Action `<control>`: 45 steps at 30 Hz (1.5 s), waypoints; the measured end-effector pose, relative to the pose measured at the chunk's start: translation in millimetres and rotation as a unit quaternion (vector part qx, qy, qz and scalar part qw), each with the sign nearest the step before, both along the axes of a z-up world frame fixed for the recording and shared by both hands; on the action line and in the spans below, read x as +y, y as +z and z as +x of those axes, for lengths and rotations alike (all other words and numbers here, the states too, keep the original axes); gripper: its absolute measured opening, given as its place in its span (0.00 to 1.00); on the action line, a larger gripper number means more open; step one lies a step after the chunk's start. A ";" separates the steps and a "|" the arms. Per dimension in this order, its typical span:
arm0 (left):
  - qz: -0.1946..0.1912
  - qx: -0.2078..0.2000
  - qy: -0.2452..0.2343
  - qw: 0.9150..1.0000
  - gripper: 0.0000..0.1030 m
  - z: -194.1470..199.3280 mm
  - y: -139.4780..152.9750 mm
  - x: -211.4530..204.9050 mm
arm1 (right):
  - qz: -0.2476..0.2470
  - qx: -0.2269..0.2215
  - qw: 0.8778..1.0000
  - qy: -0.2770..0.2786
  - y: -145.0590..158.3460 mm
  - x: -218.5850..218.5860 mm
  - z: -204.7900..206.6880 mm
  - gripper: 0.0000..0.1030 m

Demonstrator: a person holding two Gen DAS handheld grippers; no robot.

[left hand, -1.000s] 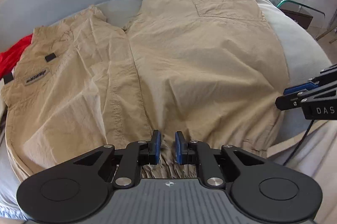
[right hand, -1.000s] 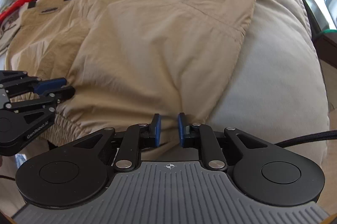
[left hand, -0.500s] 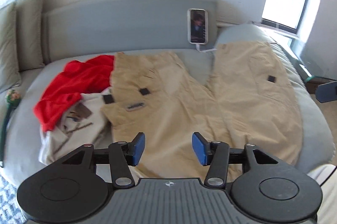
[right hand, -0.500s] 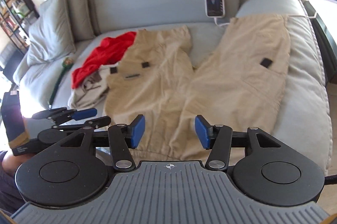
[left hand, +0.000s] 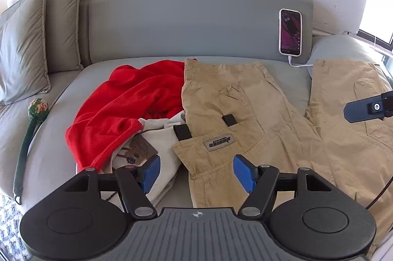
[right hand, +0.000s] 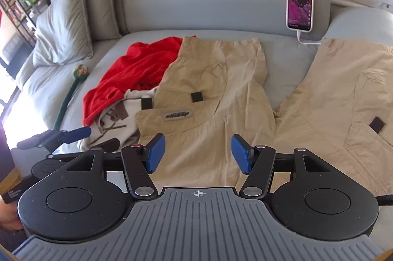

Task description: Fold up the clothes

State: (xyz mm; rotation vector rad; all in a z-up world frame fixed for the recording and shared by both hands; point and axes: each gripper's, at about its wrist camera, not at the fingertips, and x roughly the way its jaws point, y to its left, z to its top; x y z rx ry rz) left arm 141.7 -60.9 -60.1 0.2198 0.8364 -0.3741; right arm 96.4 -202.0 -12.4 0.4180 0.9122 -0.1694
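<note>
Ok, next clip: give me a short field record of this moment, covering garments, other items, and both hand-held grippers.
surface: grey bed
main garment: khaki cargo pants, spread flat, legs apart
other clothes: red garment over a white garment, left of the pants
phone: phone propped on headboard, cable attached
left hand-held gripper: open, empty, jaws just opened
right hand-held gripper: open, empty, jaws just opened

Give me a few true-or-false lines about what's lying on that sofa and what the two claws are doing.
1. The tan trousers lie spread out, legs apart. True.
2. The left claw grips the trousers. False: it is open and empty.
3. A phone leans against the backrest with a cable plugged in. True.
4. The red garment lies on top of the trousers. False: it lies beside them, its edge under them.
5. The right claw is open. True.
</note>
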 end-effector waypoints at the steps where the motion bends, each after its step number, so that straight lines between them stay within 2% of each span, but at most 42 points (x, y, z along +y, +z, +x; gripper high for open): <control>1: 0.001 0.002 -0.004 1.000 0.63 12.9 0.6 -1.4 | 0.003 0.002 1.000 -0.006 -4.4 -5.7 9.3 0.60; 4: -0.005 0.014 -0.017 1.000 0.62 61.5 2.8 -2.4 | 0.010 0.003 1.000 -0.024 -10.2 -28.8 41.2 0.60; 7: -0.045 0.043 -0.005 0.998 0.59 128.6 -8.0 0.2 | 0.017 0.010 0.999 -0.039 -20.2 -58.8 81.2 0.64; 8: -0.053 0.047 0.001 0.998 0.54 150.5 -14.7 -1.1 | 0.019 0.014 0.999 -0.044 -25.5 -70.0 96.2 0.65; 11: -0.037 0.056 -0.008 0.998 0.44 209.6 -42.0 -19.9 | 0.017 0.021 0.998 -0.059 -48.6 -102.9 141.1 0.65; 14: -0.017 0.067 -0.014 0.997 0.44 256.3 -70.8 -44.0 | 0.009 0.026 0.997 -0.077 -84.8 -137.0 183.3 0.60; 18: 0.001 0.074 -0.032 0.997 0.44 299.2 -104.1 -71.1 | 0.033 0.030 0.994 -0.104 -136.1 -182.5 222.7 0.57; 21: 0.001 0.070 -0.049 0.996 0.42 315.7 -117.9 -81.9 | 0.047 0.020 0.992 -0.117 -165.0 -206.0 240.1 0.56; 23: -0.010 0.066 -0.059 0.996 0.39 320.6 -122.0 -87.0 | 0.054 0.011 0.991 -0.118 -181.3 -217.4 249.4 0.51; 24: -0.010 0.063 -0.062 0.996 0.38 321.4 -123.5 -89.8 | 0.058 0.006 0.992 -0.112 -187.6 -220.2 253.7 0.45; 25: -0.004 0.059 -0.065 0.996 0.37 321.5 -124.9 -92.6 | 0.061 0.001 0.993 -0.105 -193.1 -222.0 257.8 0.43; 27: 0.012 0.048 -0.067 0.997 0.20 323.3 -126.8 -96.4 | 0.054 -0.009 0.994 -0.090 -200.1 -221.4 265.2 0.42; 28: 0.013 0.043 -0.068 0.997 0.15 322.9 -125.5 -95.6 | 0.045 -0.016 0.996 -0.081 -201.3 -219.2 268.1 0.41; 29: 0.007 0.040 -0.070 0.997 0.07 320.9 -122.3 -93.9 | 0.036 -0.020 0.997 -0.070 -201.9 -216.1 271.2 0.38; 30: 0.000 0.027 -0.069 0.997 0.06 316.9 -116.1 -90.8 | 0.026 -0.018 0.998 -0.057 -202.6 -212.5 275.1 0.13; 31: -0.006 0.012 -0.066 0.998 0.05 312.1 -108.9 -87.1 | 0.013 -0.015 0.999 -0.046 -201.8 -208.2 277.7 0.02; 33: -0.012 -0.037 -0.060 0.997 0.05 300.0 -91.6 -79.5 | -0.020 -0.024 0.999 -0.030 -195.1 -198.3 279.4 0.02; 35: -0.009 -0.077 -0.046 0.996 0.05 293.2 -79.5 -75.8 | -0.057 -0.063 0.996 -0.021 -182.7 -187.7 279.4 0.02; 37: -0.002 -0.096 -0.037 0.995 0.05 296.6 -77.6 -74.7 | -0.094 -0.105 0.990 -0.015 -171.4 -175.5 284.2 0.02; 39: 0.009 -0.087 -0.023 0.996 0.06 309.1 -88.4 -76.0 | -0.131 -0.119 0.984 -0.017 -170.6 -163.2 298.9 0.02; 41: 0.028 -0.056 -0.008 0.998 0.07 322.5 -108.4 -79.2 | -0.165 -0.115 0.979 -0.019 -179.3 -152.2 317.6 0.02; 43: 0.044 -0.035 0.009 0.998 0.16 326.3 -123.2 -80.7 | -0.175 -0.087 0.980 -0.025 -195.0 -144.9 336.3 0.02; 44: 0.045 -0.039 0.016 0.998 0.19 323.3 -123.3 -79.6 | -0.174 -0.060 0.982 -0.032 -204.0 -142.7 345.0 0.04; 45: 0.042 -0.046 0.024 0.998 0.25 317.9 -117.4 -76.9 | -0.176 -0.045 0.983 -0.037 -208.4 -140.4 348.9 0.10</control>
